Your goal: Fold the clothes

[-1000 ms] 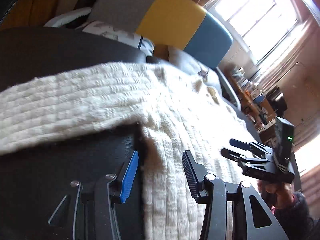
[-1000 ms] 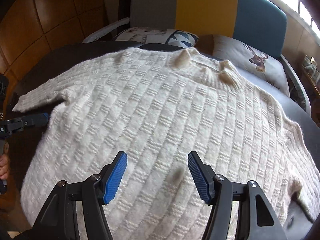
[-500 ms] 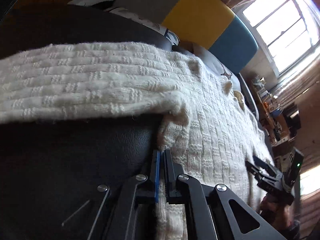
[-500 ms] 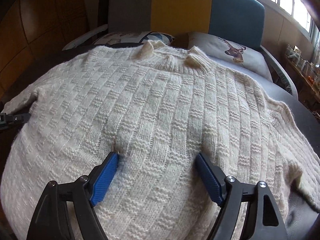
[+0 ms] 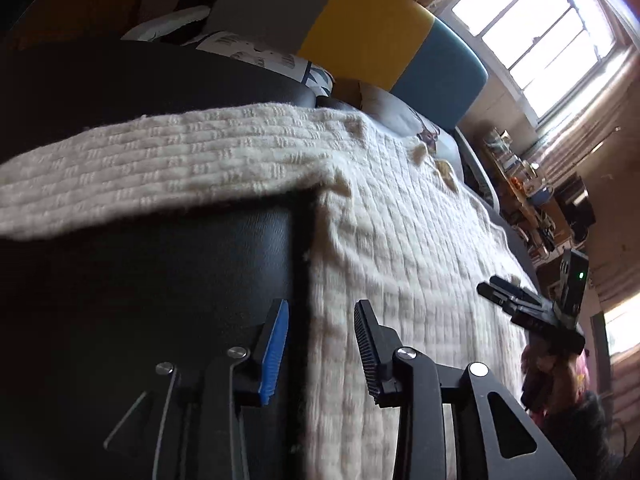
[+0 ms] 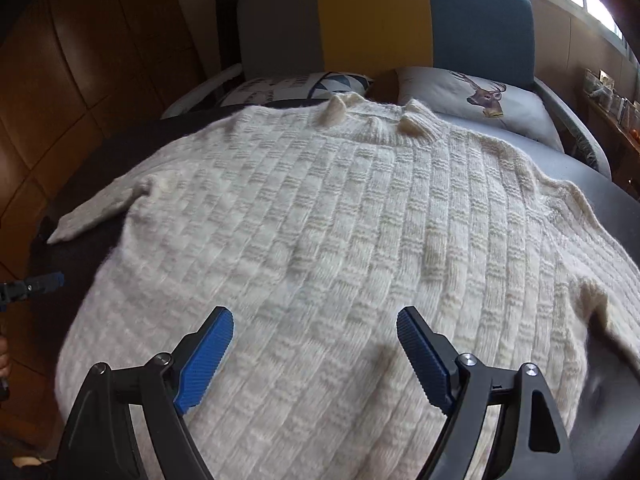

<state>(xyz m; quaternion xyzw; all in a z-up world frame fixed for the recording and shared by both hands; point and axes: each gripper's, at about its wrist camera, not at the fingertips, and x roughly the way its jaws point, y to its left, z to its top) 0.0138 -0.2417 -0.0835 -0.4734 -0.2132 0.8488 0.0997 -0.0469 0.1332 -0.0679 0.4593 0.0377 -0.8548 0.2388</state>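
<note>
A cream knitted sweater (image 6: 340,216) lies spread flat on a dark surface (image 6: 100,152), collar at the far end and sleeves out to both sides. My right gripper (image 6: 316,356) is open over the sweater's lower middle, holding nothing. My left gripper (image 5: 320,344) is open at the sweater's left side edge (image 5: 400,240), below the left sleeve (image 5: 160,160), with the edge between its fingers. The left gripper also shows at the left edge of the right wrist view (image 6: 36,284), and the right gripper shows in the left wrist view (image 5: 520,304).
A grey, yellow and blue headboard (image 6: 380,24) stands at the far end. Two pillows lie before it, one with a deer print (image 6: 484,96). Wooden panels (image 6: 80,60) are on the left. A cluttered shelf (image 5: 532,200) runs under the window.
My left gripper was shut at the sweater's side edge half a second ago and is open now. My right gripper has lifted slightly off the sweater and stays open.
</note>
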